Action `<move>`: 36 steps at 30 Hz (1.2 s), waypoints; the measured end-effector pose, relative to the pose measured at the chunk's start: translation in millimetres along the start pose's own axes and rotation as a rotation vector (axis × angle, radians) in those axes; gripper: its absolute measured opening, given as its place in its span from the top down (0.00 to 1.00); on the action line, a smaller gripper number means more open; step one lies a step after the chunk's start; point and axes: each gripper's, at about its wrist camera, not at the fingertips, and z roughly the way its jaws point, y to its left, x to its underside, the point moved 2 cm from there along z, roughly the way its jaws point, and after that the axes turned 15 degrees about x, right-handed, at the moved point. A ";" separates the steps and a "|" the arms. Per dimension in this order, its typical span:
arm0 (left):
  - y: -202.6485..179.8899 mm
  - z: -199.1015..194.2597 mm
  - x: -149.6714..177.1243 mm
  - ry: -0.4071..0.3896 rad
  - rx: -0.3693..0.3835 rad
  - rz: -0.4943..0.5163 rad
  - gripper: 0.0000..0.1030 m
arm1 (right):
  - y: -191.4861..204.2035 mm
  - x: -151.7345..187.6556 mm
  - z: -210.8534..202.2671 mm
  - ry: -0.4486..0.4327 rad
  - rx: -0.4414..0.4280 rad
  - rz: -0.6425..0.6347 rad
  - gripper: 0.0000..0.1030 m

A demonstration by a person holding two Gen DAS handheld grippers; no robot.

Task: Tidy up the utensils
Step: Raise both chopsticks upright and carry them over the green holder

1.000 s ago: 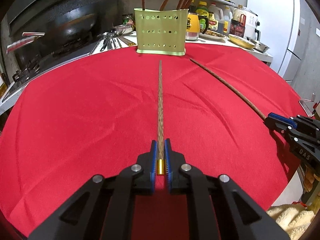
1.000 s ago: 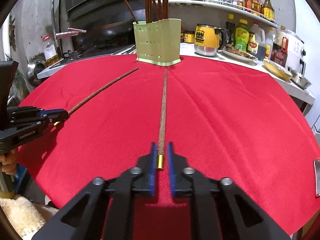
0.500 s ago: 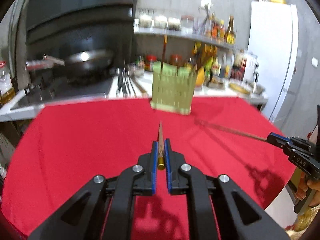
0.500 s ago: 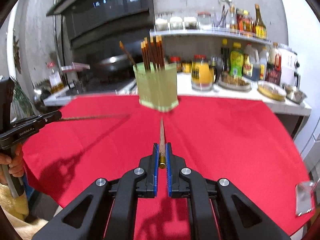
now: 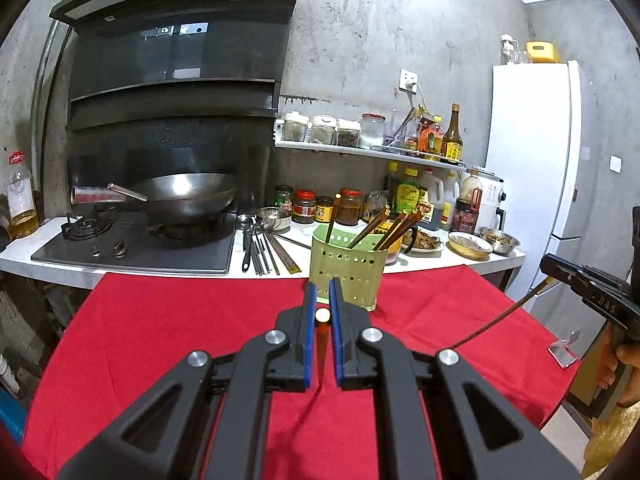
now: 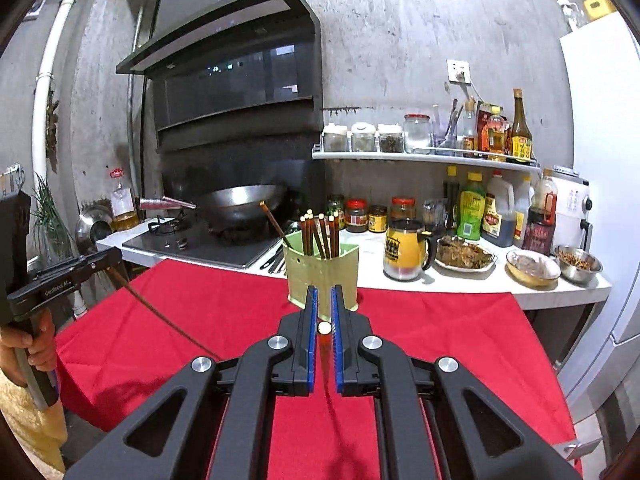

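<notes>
Two dark wooden chopsticks with gold caps are lifted above the red-clothed table. My left gripper is shut on one chopstick; its cap faces the camera and its shaft slopes down in front. My right gripper is shut on the other chopstick the same way. Each gripper also shows in the other view: the right gripper with its chopstick slanting down, and the left gripper with its chopstick. Ahead, at the table's far edge, stands the green perforated holder with several chopsticks in it.
Behind the table runs a white counter with a stove and wok, loose utensils, jars, bottles, a yellow mug and bowls of food. A white fridge stands at the right. A small clear stand sits at the table's right edge.
Both grippers have risen and tilted upward, lifting their chopsticks off the cloth. The chopsticks, which lay flat pointing at the holder, now hang with tips sloping down.
</notes>
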 end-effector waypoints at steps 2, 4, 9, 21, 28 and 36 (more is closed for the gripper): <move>-0.4 -0.1 -3.2 -0.004 0.002 0.003 0.94 | 0.5 -2.3 0.0 -0.003 0.003 0.001 0.93; 0.3 -1.8 -6.5 -0.009 0.003 0.007 0.94 | 0.6 -6.3 0.7 -0.008 0.005 -0.005 0.93; 4.5 2.5 -13.6 -0.010 0.010 0.007 0.94 | 0.7 -14.6 4.8 -0.016 0.015 -0.011 0.93; 18.3 56.4 27.0 0.149 0.024 -0.055 0.94 | 1.3 39.7 78.5 0.228 0.004 0.005 0.94; 27.2 73.6 56.4 0.250 0.025 -0.103 0.94 | 3.4 63.0 88.7 0.276 0.006 0.013 0.94; 30.4 67.3 39.7 0.206 -0.003 -0.073 0.94 | -5.0 47.9 88.4 0.244 0.012 0.027 0.94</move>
